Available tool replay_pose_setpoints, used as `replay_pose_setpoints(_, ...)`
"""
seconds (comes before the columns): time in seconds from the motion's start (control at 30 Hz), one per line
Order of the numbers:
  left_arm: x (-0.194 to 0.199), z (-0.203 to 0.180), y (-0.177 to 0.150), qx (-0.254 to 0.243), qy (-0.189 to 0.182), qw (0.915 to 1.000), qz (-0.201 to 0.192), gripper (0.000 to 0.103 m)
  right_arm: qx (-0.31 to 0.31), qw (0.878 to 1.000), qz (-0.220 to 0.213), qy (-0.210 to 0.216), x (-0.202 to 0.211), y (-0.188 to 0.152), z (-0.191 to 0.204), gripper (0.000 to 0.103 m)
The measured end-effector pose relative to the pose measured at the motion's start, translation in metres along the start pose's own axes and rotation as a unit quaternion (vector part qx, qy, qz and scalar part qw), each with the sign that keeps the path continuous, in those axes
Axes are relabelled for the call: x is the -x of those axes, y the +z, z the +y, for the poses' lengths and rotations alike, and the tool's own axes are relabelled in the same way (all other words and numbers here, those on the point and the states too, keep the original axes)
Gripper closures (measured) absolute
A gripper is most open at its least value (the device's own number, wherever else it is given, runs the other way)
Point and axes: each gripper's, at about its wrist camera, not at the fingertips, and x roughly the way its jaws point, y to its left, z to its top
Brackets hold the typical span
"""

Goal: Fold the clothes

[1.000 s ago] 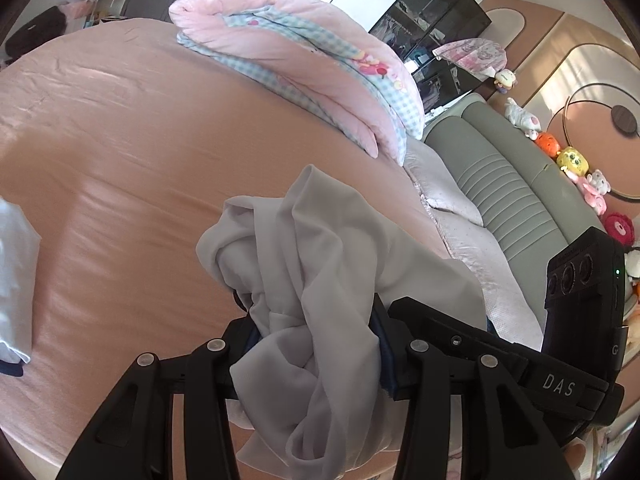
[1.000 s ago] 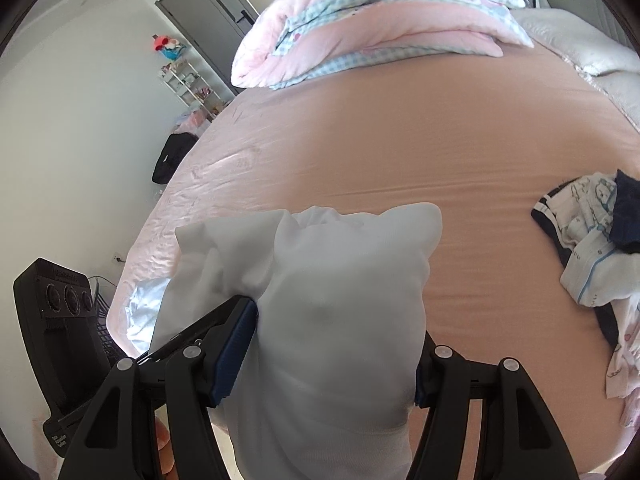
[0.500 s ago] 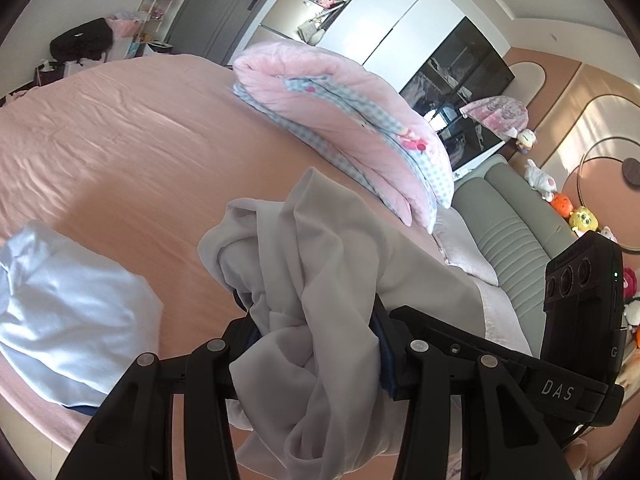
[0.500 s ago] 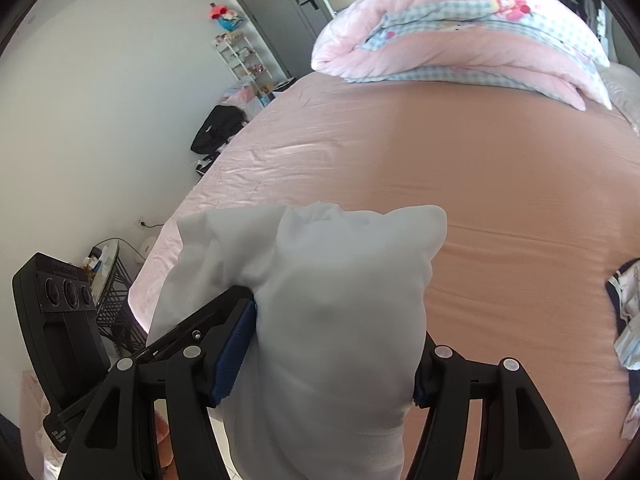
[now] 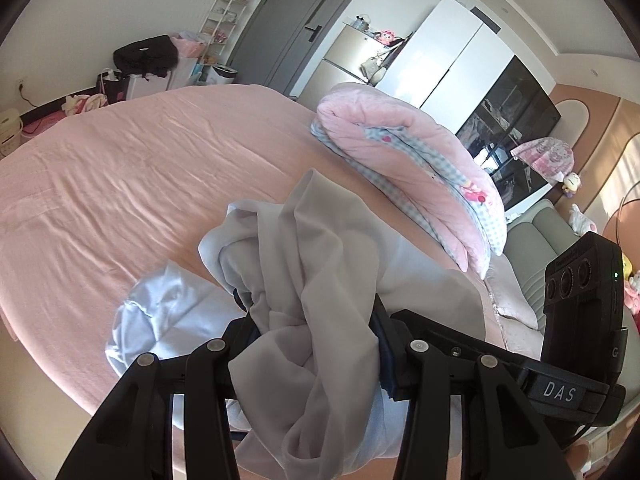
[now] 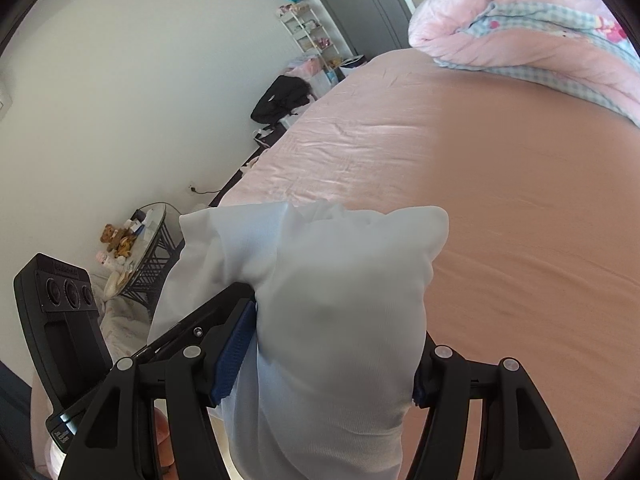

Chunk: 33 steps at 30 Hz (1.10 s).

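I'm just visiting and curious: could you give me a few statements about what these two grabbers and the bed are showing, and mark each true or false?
1. The left gripper is clamped on bunched pale cloth. True.
2. The right gripper is empty. False: pale cloth fills it.
3. A folded pink quilt lies on the bed. True.
4. The bed sheet is green. False: it is pink.
5. The grey door stands wide open. False: it is shut.

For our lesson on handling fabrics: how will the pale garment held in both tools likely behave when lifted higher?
The garment is probably floppy: it bunches and droops between the left tool. Likely light, since the right tool holds a thin, puffed fold.
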Motion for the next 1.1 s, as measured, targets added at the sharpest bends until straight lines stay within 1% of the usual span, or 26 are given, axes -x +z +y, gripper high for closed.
replay_pose_setpoints(0.13,0.009,0.018,0.004,0.013,0.015,0.9998,-0.006,0.06,0.006,1.0,0.01,0.017,-0.016,0.0,0.015,0.039)
replay_pose_setpoints(0.37,0.017,0.036,0.01,-0.003,0.038,0.9992,-0.011,0.06,-0.017,0.998,0.023,0.053,-0.046,0.002,0.02,0.039)
replay_pose_setpoints(0.47,0.01,0.045,0.01,0.0,0.037,0.9993,-0.002,0.06,-0.011,0.998,0.03,0.05,-0.056,0.001,0.022,0.039)
replay_pose_setpoints(0.6,-0.001,0.059,0.007,0.023,0.035,0.999,0.012,0.06,-0.016,0.998,0.044,0.045,-0.071,0.0,0.019,0.039)
replay_pose_setpoints(0.77,-0.007,0.065,0.014,0.017,0.05,0.9985,0.013,0.06,-0.039,0.996,0.059,0.061,-0.09,-0.001,0.012,0.039)
replay_pose_setpoints(0.83,-0.01,0.07,0.017,0.023,0.043,0.9987,0.016,0.06,-0.036,0.996,0.059,0.059,-0.093,0.0,0.013,0.039)
replay_pose_setpoints(0.93,-0.022,0.082,0.019,0.04,0.035,0.998,0.033,0.06,-0.031,0.997,0.06,0.049,-0.098,0.001,0.013,0.039)
replay_pose_setpoints(1.1,-0.041,0.095,0.009,0.033,0.075,0.9949,0.059,0.059,-0.04,0.995,0.085,0.042,-0.119,-0.005,0.001,0.039)
